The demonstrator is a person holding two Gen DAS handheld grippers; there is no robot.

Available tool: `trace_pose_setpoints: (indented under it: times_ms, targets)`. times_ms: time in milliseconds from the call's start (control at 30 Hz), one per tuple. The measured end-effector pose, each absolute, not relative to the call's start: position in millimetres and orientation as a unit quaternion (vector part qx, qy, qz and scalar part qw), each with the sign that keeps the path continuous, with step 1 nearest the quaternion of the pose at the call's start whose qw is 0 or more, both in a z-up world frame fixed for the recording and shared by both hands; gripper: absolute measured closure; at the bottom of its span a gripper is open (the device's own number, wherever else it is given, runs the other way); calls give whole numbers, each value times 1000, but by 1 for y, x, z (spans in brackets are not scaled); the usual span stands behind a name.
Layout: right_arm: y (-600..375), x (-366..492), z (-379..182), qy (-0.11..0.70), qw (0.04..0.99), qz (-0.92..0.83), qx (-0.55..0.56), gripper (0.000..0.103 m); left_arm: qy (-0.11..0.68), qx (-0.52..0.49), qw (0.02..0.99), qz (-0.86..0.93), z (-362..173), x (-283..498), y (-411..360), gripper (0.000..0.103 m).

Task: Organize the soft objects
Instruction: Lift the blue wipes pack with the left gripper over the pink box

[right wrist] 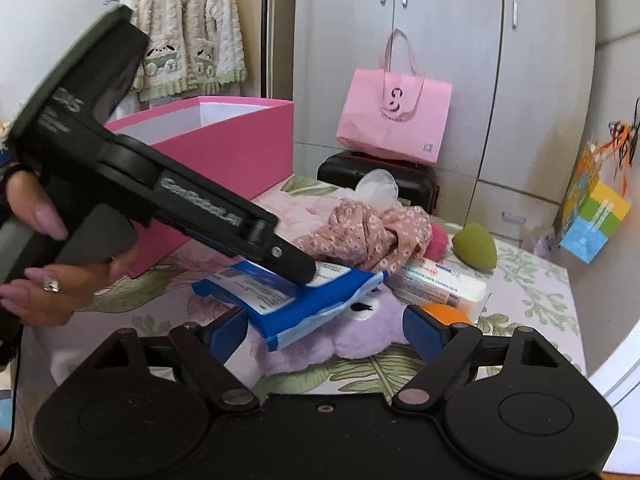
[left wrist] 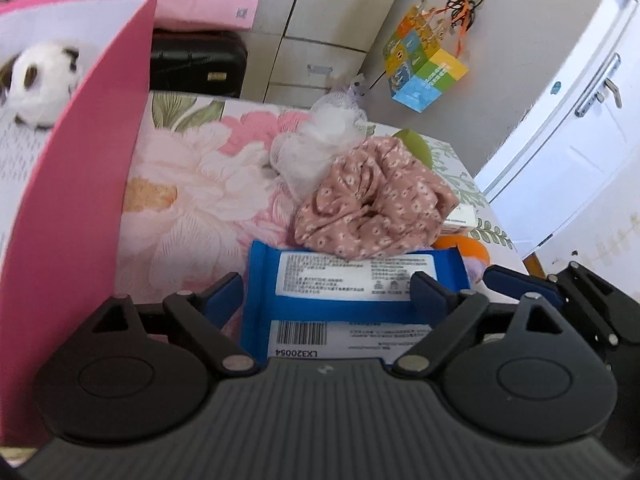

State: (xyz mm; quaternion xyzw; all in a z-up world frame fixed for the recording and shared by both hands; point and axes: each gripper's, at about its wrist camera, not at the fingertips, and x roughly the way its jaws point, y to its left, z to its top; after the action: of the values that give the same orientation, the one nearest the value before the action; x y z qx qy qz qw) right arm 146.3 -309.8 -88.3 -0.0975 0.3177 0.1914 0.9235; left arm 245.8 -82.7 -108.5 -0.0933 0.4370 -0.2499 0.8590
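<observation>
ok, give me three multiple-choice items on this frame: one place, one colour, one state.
1. The pink bag sits: A in the pink box; B on the black suitcase; C on the floral cover.
2. The wipes pack is: A green; B orange; C blue.
3. The left tool is: A open, pack between its fingers; B shut on the scrunchie; C out of view.

Answers:
1 B: the bag stands upright on top of the suitcase.
2 C: the wrapper is blue with white labels.
3 A: the fingers stand wide, one on each side of the pack.
</observation>
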Motion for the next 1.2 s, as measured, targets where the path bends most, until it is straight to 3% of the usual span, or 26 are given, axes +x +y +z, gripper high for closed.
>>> trace_pose_setpoints:
  times_ms: [200, 300, 400, 467, 500, 1200]
  targets:
    - [-294, 153, -93, 339, 915, 187, -115, 23, 460, -132, 843, -244, -117, 251, -76, 7]
    - [-295, 159, -98, 352, 914, 183, -85, 28, 456, -125, 844, -251, -117, 246, -78, 14]
    - [-293, 157, -102, 349, 918, 168, -81, 34, 454, -129, 839, -271, -116, 243, -77, 30]
    - [-291, 156, -102, 354, 917, 170, -69, 46, 453, -126, 836, -282, -114, 242, -78, 32]
    - [-289, 156, -104, 360, 916, 166, -67, 47, 448, -121, 839, -285, -113, 239, -79, 34]
    - [-264, 117, -67, 361, 911, 176, -93, 45, 397, -21, 875, -277, -56, 160, -65, 35]
